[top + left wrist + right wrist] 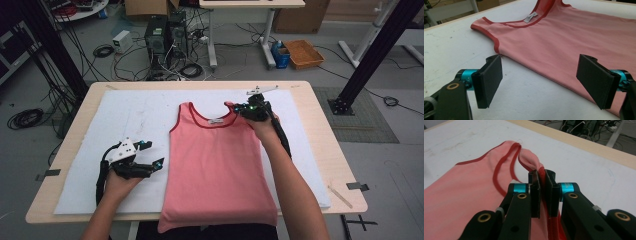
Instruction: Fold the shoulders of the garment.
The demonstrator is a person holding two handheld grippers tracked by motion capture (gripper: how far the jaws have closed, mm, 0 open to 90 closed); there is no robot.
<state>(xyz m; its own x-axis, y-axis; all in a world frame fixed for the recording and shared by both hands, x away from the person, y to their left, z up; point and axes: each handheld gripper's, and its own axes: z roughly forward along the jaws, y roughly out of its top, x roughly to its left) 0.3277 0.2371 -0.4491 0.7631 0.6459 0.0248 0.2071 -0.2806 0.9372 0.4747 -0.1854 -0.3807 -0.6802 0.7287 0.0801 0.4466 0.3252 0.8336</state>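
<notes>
L gripper (150,161) sits on the white mat (90,150) just left of the pink tank top (217,165), jaws spread wide, nothing between them; in left gripper view the top's side seam runs right past the pads (490,82), armhole just beyond. Top lies flat mid-table, long axis neck-far to hem-near, hem hanging off the near edge. R gripper (243,109) is at the far right shoulder strap (529,160), jaws pressed together pinching it, strap bunched and lifted off mat. R is the arm on the fabric, so any fold goes from that corner, prob leftward across or toward hem. L is nearest to left edge, could pin it.
</notes>
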